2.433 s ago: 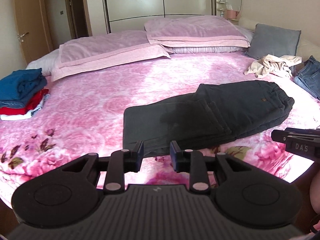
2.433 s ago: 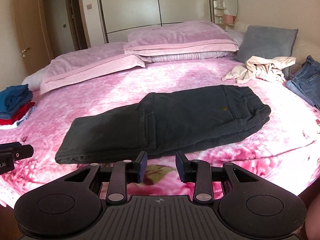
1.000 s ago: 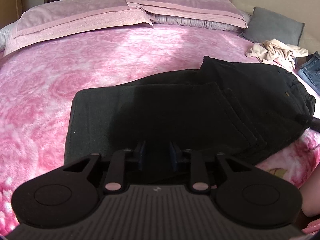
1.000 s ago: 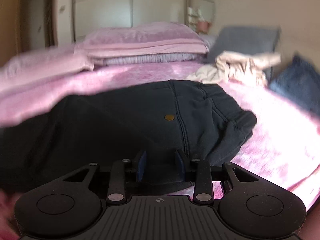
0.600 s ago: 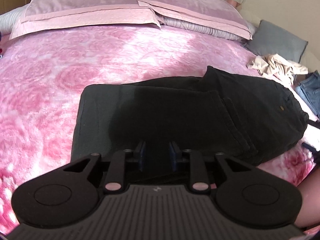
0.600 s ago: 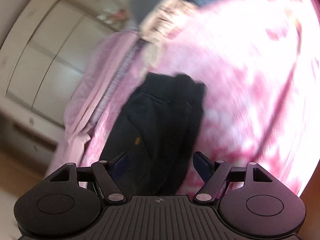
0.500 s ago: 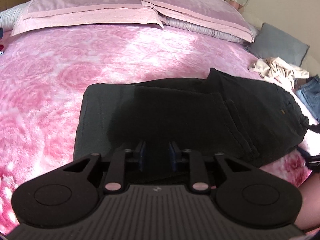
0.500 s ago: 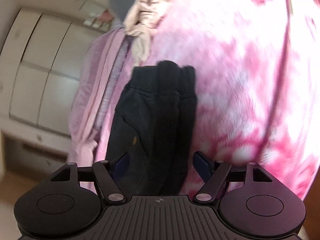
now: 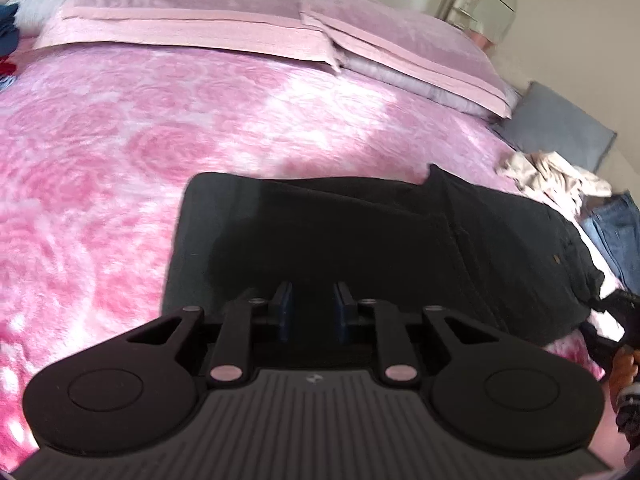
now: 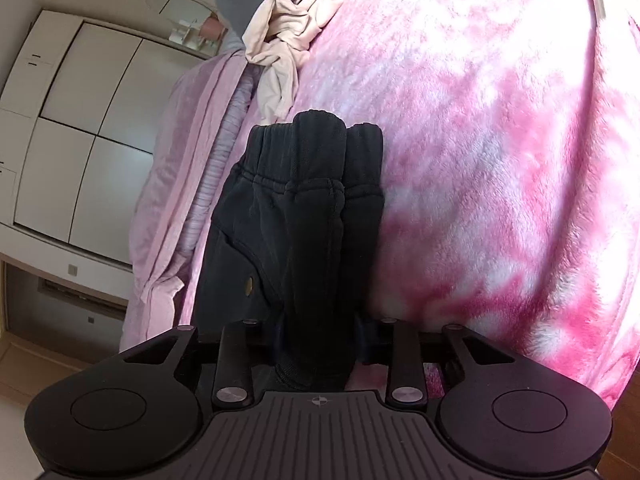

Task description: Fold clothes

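Rolled sideways since before, right gripper [image 10: 319, 328] closing on trousers [image 10: 304, 216].

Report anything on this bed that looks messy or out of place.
A crumpled beige garment lies in an unfolded heap near the grey cushion, with blue jeans loose beside it. The folded black trousers lie fairly neat. Nothing looks spilled or damaged.

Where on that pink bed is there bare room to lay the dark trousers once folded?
The widest bare stretch of bedspread lies between the pillows and the black trousers. It is crowded beside the grey cushion, where the beige garment and jeans lie.
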Motion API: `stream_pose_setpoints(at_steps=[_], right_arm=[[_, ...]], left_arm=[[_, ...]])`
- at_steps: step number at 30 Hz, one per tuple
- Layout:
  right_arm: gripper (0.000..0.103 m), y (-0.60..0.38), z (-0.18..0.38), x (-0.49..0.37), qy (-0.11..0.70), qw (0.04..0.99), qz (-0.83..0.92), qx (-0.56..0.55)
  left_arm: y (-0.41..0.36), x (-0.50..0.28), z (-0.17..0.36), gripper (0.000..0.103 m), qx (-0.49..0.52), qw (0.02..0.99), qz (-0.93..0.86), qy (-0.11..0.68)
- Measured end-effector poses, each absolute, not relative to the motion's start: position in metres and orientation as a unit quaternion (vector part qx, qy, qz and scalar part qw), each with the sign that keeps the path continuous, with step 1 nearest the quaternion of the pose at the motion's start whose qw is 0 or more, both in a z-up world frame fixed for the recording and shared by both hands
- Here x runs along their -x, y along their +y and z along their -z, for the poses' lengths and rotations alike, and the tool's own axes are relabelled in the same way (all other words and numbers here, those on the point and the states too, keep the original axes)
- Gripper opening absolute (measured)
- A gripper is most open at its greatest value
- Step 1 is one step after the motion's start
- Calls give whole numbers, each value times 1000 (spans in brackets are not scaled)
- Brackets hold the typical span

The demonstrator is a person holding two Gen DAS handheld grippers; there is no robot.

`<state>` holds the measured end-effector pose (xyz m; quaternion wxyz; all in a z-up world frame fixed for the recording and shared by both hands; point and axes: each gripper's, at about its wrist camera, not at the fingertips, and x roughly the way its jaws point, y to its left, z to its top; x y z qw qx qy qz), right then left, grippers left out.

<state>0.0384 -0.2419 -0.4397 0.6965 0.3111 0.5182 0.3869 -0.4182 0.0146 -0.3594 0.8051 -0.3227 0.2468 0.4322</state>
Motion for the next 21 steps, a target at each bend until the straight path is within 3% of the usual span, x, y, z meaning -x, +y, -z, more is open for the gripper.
stream_pose_setpoints(at_steps=[4,11,16,21], right_arm=[[28,-235,437,-41,515,703,-387,-300],[22,-206,408,-32,492,761,-378,-192],[17,-168,348,31,330,851,-407,-17],[17,-126,297,133,122,860,-480,126]], left_arm=[[22,418,375,10,326,798,-435,259],[24,430,370,10,347,794,-440,236],[20,457,358,10,360,787,-460,198],[20,510,347,10,393,769,-484,140]])
